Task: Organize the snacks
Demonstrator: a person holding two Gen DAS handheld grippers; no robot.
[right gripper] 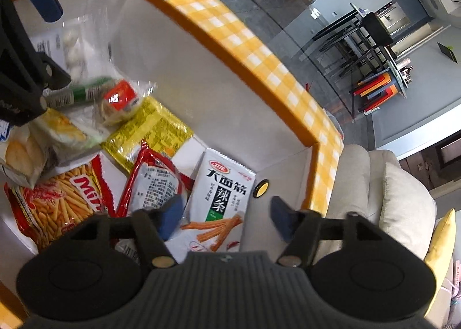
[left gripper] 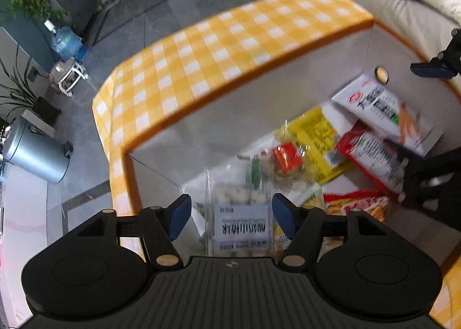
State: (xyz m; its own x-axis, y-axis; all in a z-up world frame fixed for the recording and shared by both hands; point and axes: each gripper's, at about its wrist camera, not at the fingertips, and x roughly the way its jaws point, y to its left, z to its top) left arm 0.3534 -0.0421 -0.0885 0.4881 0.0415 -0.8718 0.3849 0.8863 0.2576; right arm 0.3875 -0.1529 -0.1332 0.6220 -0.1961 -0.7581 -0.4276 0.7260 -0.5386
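A fabric storage box (left gripper: 219,49) with a yellow-and-white checked rim and white inside holds several snack packs. My left gripper (left gripper: 232,216) stands open above a clear bag of white balls (left gripper: 242,208), which lies between its blue pads without being pressed. My right gripper (right gripper: 226,219) is open over a white spicy-strip packet (right gripper: 222,193) that leans in the box's corner. Beside it lie a red-edged packet (right gripper: 155,182), a yellow packet (right gripper: 149,130), a bag of shrimp sticks (right gripper: 57,199) and a small red-labelled pack (right gripper: 119,97). In the right wrist view the left gripper's blue pad (right gripper: 43,3) shows at top left.
A beige sofa cushion (right gripper: 403,208) presses against the box's corner, with a yellow cushion (right gripper: 440,245) behind it. On the grey tiled floor stand a silver bin (left gripper: 34,153), a water bottle (left gripper: 64,42), potted plants and a glass table with chairs (right gripper: 371,38).
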